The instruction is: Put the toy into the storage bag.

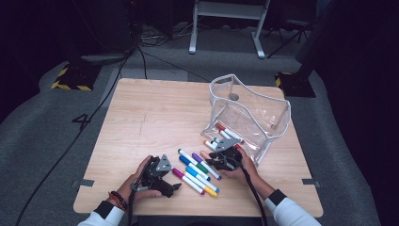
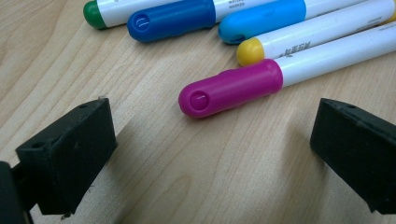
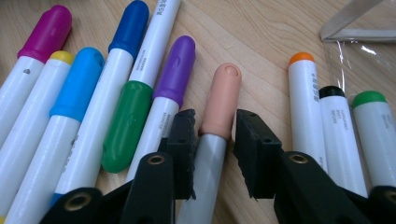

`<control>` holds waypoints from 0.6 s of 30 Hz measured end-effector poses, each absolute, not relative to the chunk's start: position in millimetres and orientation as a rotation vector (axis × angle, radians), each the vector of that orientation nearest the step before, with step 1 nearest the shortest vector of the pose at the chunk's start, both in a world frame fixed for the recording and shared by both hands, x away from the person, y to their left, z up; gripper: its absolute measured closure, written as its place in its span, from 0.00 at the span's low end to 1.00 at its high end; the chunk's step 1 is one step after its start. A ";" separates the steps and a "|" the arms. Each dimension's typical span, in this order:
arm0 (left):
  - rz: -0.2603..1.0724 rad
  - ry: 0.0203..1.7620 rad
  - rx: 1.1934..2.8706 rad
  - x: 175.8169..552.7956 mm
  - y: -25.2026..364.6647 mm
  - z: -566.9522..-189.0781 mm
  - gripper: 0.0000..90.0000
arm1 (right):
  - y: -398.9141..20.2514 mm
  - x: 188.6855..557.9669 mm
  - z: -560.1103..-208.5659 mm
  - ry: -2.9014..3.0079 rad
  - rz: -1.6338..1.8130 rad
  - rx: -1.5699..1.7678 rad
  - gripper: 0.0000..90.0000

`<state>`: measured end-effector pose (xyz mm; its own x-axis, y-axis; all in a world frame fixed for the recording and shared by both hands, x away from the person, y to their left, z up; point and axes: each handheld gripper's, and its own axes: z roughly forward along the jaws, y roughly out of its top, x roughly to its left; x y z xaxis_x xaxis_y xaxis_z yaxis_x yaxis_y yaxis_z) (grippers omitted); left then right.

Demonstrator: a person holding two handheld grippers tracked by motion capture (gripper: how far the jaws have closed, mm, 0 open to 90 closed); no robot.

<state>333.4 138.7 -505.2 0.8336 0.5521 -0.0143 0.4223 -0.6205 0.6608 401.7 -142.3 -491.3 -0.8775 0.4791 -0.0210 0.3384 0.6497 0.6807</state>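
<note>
We judge the work in hand to be packing the markers into the clear pouch [image 1: 249,113], and the step right now is the pick of the peach-capped marker [image 3: 219,112]. In the right gripper view the right gripper [image 3: 212,135] straddles that marker where cap meets barrel; its fingers [image 3: 184,140] are narrow, one on each side. The left pad looks to be touching the barrel while a thin gap seems to remain on the other side, so we read no firm grip yet. No earlier picture is at hand to compare.

The peach-capped marker lies flat on the bench [image 1: 155,113], just beside the purple-capped marker [image 3: 175,70] and between the main row of markers and the pouch. Next we would finish closing, then lift it clear of its neighbours and carry it over the pouch's open mouth, taking care not to drag the purple one along.

In the high view the right hand [image 1: 240,165] lies low on the bench near the pouch's front corner, gripper pointing toward the row. The left gripper [image 2: 210,154] rests well away from the pouch on the row's far side, fingers wide and empty, with the magenta-capped marker [image 2: 231,87] lying ahead of them.
</note>
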 end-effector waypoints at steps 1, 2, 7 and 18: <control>0.249 0.709 2.330 333.4 138.8 -505.2 0.01 | -143.0 401.4 -491.3 2.672 1.044 0.668 0.82; 0.250 0.709 2.330 333.3 138.8 -505.2 0.00 | -143.3 401.2 -491.5 2.669 1.047 0.662 0.82; 0.250 0.708 2.330 333.3 138.8 -505.2 0.01 | -142.9 398.9 -490.5 2.662 1.025 0.636 0.83; 0.249 0.707 2.331 333.3 138.9 -505.2 0.01 | -159.9 379.8 -428.2 2.526 1.184 0.557 0.83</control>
